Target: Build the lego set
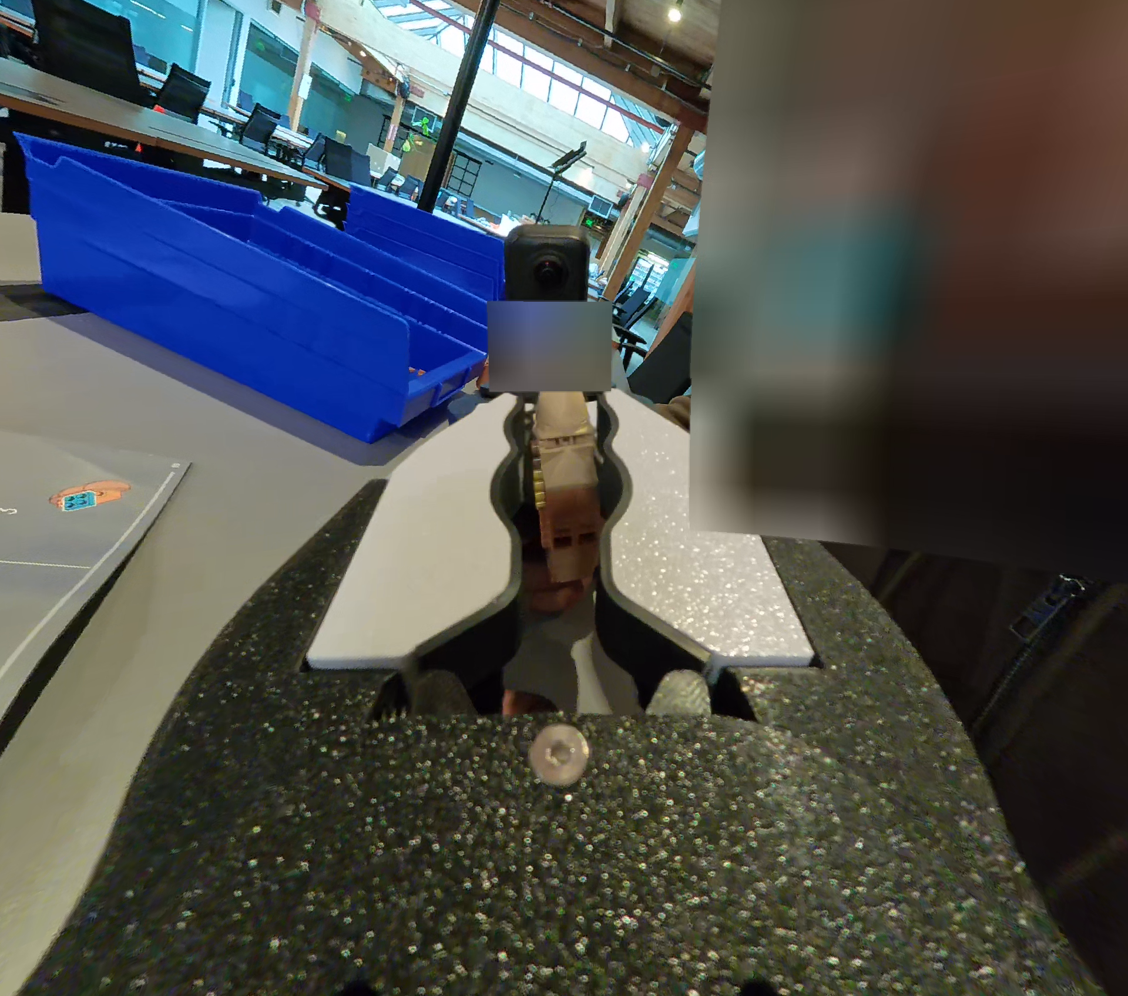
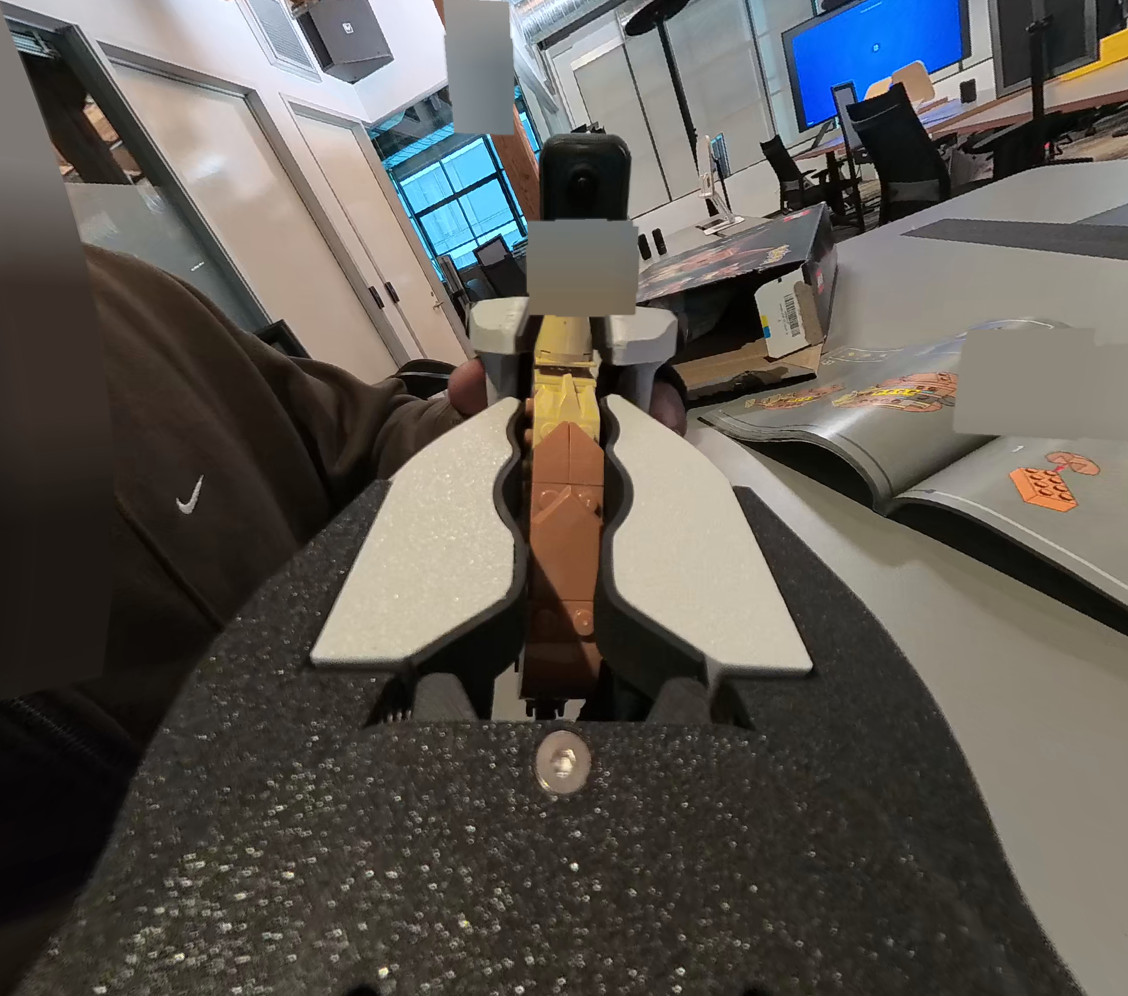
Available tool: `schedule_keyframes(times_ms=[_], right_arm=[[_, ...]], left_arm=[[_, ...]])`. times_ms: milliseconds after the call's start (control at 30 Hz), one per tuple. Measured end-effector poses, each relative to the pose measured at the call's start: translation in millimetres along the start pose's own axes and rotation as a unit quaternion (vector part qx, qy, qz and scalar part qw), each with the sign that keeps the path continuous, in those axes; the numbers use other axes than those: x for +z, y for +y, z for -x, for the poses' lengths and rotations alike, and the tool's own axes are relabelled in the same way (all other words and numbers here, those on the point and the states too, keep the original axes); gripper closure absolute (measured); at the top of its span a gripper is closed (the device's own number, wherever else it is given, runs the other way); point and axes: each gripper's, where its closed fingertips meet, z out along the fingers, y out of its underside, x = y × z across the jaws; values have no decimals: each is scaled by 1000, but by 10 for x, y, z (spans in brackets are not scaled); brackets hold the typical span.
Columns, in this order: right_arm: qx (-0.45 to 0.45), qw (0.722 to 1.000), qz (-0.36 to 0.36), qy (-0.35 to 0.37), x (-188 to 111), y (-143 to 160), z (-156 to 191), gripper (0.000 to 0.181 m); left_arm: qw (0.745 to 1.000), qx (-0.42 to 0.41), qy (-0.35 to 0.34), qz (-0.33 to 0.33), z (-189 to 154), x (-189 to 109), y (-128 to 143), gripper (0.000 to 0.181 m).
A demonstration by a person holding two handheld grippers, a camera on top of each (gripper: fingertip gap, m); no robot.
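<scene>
Left to right: glossy grey manual point(image 1: 79, 527) lies flat on the matte grey tabletop point(image 1: 256, 485), and ridged blue plastic bins point(image 1: 244, 295) sit far left. The left gripper point(image 1: 558, 454) has speckled grey jaws pinching the tan end of the lego build point(image 2: 564, 503). The right gripper point(image 2: 561, 454) pinches its brown studded end, held above the tabletop. An open printed cardboard box point(image 2: 744, 295) sits far right with a barcode sticker on it.

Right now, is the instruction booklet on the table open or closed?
Open. In the right wrist view the instruction booklet lies flat on the table, pages spread either side of the spine, printed building steps facing up.
</scene>
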Motion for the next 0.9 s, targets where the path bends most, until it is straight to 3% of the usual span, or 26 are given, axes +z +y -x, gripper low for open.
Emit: schedule_keyframes(times_ms=[200, 367, 600, 900], right_arm=[[-4, 1000, 1, -3, 0, 1, 15, 161], [-17, 1000, 10, -1, -8, 20, 9, 161], [-32, 999, 35, 3, 14, 91, 0, 160], [-36, 998, 59, 5, 53, 170, -2, 160]], left_arm=[[1000, 10, 0, 19, -42, 40, 45, 152], [999, 20, -19, 21, -23, -33, -91, 148], [984, 61, -64, 152, -18, -130, 53, 146], [984, 12, -62, 168, 6, -180, 67, 154]])
